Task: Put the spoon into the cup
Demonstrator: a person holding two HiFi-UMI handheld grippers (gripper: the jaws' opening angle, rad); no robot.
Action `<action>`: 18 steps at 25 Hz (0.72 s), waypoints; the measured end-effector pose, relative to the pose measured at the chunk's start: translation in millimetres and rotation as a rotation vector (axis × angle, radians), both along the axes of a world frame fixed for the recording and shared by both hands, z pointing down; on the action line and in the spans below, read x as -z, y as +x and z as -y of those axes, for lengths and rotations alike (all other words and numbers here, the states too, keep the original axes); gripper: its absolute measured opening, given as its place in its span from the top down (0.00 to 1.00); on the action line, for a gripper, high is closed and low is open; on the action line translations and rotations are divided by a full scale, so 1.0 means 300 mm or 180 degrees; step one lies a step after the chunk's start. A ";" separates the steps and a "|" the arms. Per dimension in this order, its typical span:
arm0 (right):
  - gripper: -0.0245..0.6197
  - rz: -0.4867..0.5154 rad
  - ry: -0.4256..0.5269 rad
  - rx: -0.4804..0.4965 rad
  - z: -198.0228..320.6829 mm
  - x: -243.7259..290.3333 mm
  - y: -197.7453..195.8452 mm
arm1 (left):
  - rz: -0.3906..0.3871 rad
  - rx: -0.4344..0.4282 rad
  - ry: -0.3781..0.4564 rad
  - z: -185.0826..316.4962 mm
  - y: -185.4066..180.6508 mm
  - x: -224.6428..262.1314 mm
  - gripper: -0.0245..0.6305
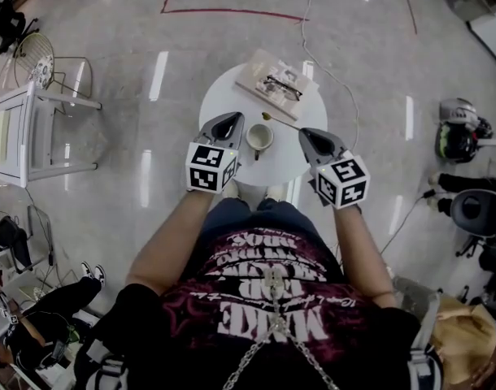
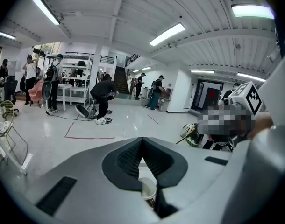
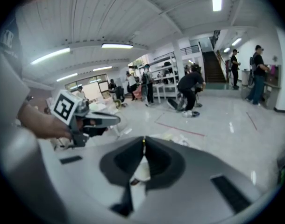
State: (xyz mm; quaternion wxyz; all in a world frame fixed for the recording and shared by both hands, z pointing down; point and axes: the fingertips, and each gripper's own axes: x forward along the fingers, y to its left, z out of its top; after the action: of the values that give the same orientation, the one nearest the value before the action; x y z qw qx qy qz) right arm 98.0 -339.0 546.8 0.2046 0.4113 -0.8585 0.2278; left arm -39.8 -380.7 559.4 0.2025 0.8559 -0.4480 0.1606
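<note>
A small round white table (image 1: pixel 232 96) stands in front of me in the head view. On it sits a pale cup (image 1: pixel 260 139) with a dark inside, upright. A thin gold-coloured spoon (image 1: pixel 282 122) lies flat just behind and to the right of the cup. My left gripper (image 1: pixel 233 118) hangs just left of the cup, jaws together and empty. My right gripper (image 1: pixel 305 132) hangs just right of the cup, close to the spoon's handle end, jaws together and empty. The cup (image 2: pixel 147 188) shows through the hollow under the shut left gripper (image 2: pixel 143 138). The right gripper (image 3: pixel 143 139) points the same way.
A book with a pair of glasses (image 1: pixel 274 80) lies at the table's far side. A white chair (image 1: pixel 36 128) stands to the left, and a cable (image 1: pixel 329 71) runs across the floor behind the table. Bags and a helmet (image 1: pixel 458 130) lie to the right. People stand in the hall beyond.
</note>
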 end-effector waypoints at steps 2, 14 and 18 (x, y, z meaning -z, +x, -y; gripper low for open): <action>0.91 -0.0038 -0.0044 0.0013 0.006 -0.047 -0.007 | -0.0025 0.0002 -0.0068 0.014 0.001 -0.038 0.93; 0.91 -0.0226 -0.0440 0.0081 0.004 -0.347 -0.031 | -0.0013 0.0095 -0.0523 0.045 -0.040 -0.281 0.93; 0.91 -0.0255 -0.0601 0.0076 0.008 -0.435 -0.042 | 0.0054 0.0034 -0.0647 0.036 -0.032 -0.359 0.92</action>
State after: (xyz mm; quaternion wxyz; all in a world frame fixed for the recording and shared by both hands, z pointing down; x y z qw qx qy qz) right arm 85.4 -341.3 677.3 0.2794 0.3887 -0.8292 0.2886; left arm -49.3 -391.6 667.1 0.2854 0.8271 -0.4356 0.2114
